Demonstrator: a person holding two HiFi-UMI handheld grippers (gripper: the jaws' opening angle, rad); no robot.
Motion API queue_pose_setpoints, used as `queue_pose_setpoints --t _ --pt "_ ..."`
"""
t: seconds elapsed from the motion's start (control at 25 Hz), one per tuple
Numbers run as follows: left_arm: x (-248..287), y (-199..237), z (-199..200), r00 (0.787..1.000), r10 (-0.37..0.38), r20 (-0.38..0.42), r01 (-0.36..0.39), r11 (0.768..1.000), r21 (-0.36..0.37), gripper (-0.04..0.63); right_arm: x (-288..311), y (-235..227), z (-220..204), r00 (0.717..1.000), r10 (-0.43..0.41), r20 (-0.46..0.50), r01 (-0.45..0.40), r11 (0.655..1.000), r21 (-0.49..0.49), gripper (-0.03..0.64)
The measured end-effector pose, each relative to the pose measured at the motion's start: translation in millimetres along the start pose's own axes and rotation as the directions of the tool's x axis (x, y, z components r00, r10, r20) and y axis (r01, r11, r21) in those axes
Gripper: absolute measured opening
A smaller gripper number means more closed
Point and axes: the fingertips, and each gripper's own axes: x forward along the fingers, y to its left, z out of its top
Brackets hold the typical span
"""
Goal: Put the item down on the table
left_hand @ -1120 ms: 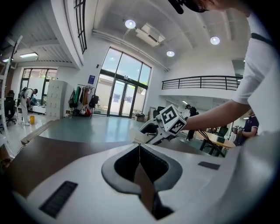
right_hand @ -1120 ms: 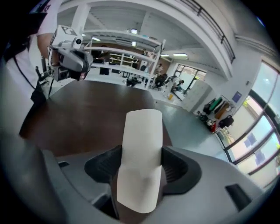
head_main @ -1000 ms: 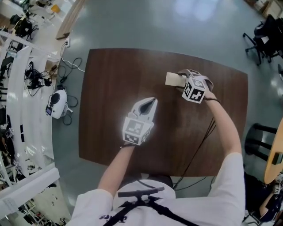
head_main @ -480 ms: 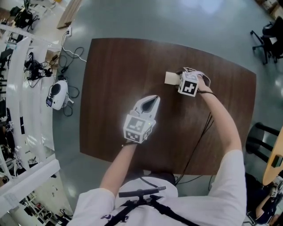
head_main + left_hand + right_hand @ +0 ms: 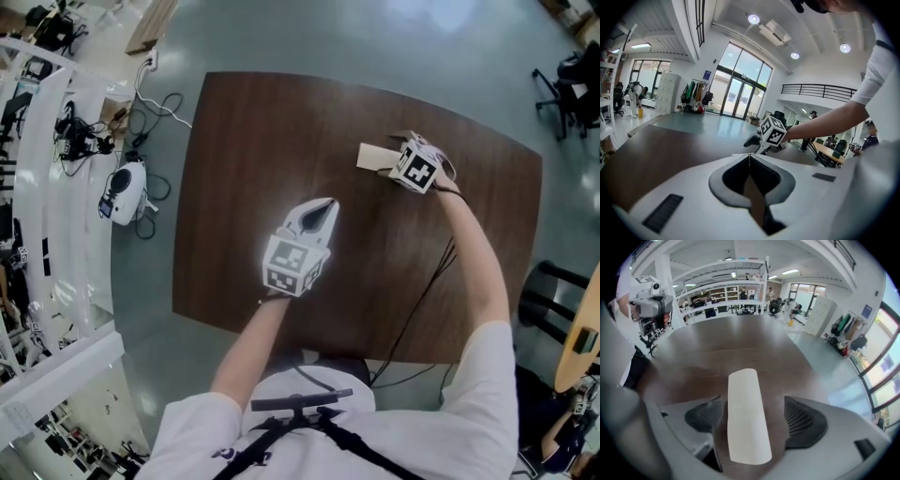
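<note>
Left gripper [image 5: 325, 208] hangs idle over mid-table [image 5: 234, 169], jaws pinched together on nothing, probably kept clear of the work. Item [image 5: 373, 156] seems to rest on the table's far right, between the jaws of the right gripper [image 5: 753, 414]. These have just been opening wide, pads not squeezing: judged a release. Item: pale cream, long, smooth, one end rounded, perhaps rolled paper.

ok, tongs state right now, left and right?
Left tongs: shut, nothing between them.
Right tongs: open, jaws have just been opening; the pale item lies between them on the table, apparently released.
</note>
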Motion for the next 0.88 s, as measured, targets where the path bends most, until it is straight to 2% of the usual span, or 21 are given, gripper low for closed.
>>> queue_pose_setpoints --t 0.2,0.4,0.52,0.6,0.72,0.88 --pt "-31 -10 23 0.999 0.007 0.052 -0.007 1.000 0.008 0.014 -57 10 26 0.983 -0.108 0.146 0.087 0.986 0.144 0.396" --pt "-75 -32 36 0.994 -0.018 0.110 0.012 0.998 0.056 0.014 -124 55 41 0.934 -0.242 0.263 0.181 0.955 0.234 0.396" --pt "-106 -34 45 0.990 -0.036 0.139 0.023 0.995 0.094 0.014 -161 91 62 0.885 -0.313 0.345 0.222 0.934 0.279 0.396" --pt "-131 -31 49 0.986 -0.030 0.166 0.016 0.996 0.088 0.014 -176 120 76 0.847 -0.353 0.398 0.228 0.917 0.329 0.396" --pt "-165 -44 58 0.975 -0.028 0.219 0.013 0.997 0.070 0.014 -203 168 87 0.784 -0.406 0.470 0.205 0.883 0.421 0.396" --pt "-203 -54 66 0.960 -0.035 0.276 0.014 0.997 0.078 0.014 -235 227 122 0.681 -0.462 0.567 0.152 0.848 0.508 0.396"
